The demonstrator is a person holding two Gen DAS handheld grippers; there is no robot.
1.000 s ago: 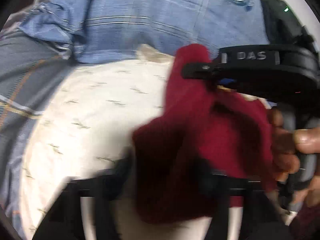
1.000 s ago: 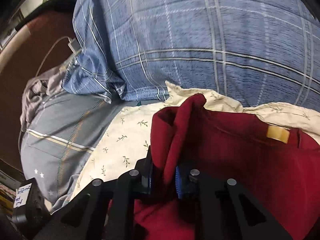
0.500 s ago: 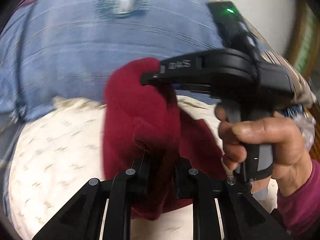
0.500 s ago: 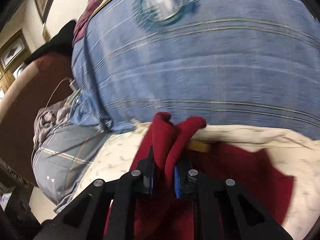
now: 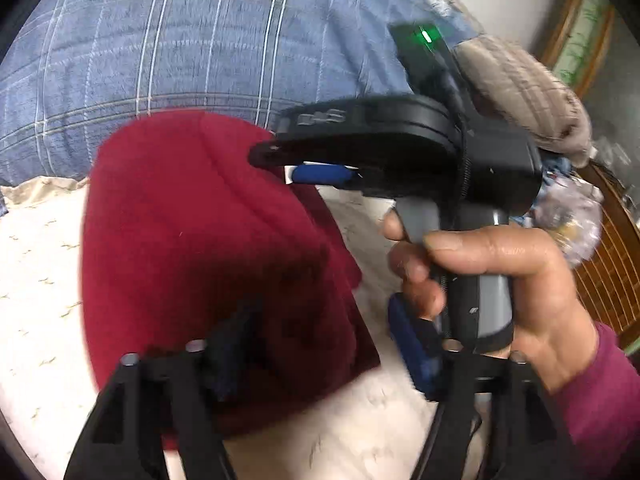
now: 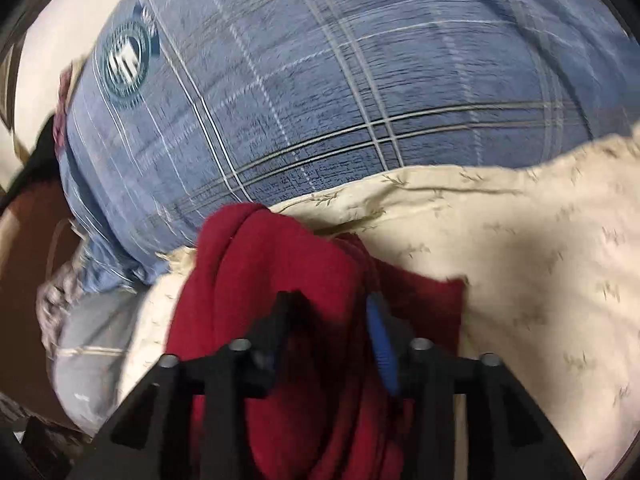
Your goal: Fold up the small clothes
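Observation:
A dark red garment [image 5: 192, 248] lies bunched and folded over on the cream leaf-print sheet [image 5: 36, 280]. My left gripper [image 5: 324, 344] hovers over its near edge. Its jaws are opening: the left finger [image 5: 236, 340] is over the cloth, and the right blue pad [image 5: 412, 344] stands off it. In the left wrist view a person's hand [image 5: 492, 272] holds my right gripper [image 5: 280, 164] at the garment's far right edge. In the right wrist view the red garment [image 6: 280, 280] lies loose between the right gripper's [image 6: 332, 324] opening jaws.
A big blue plaid quilt [image 5: 180, 52] [image 6: 360, 100] rises just behind the garment. A grey-brown padded cloth [image 5: 520, 92] and wooden furniture [image 5: 612, 264] are at the right. Grey bedding [image 6: 88, 356] lies left of the cream sheet [image 6: 540, 264].
Both grippers carried the red garment's edge across, folding it over. Both were shut on the cloth and now stand apart, with the cloth let go.

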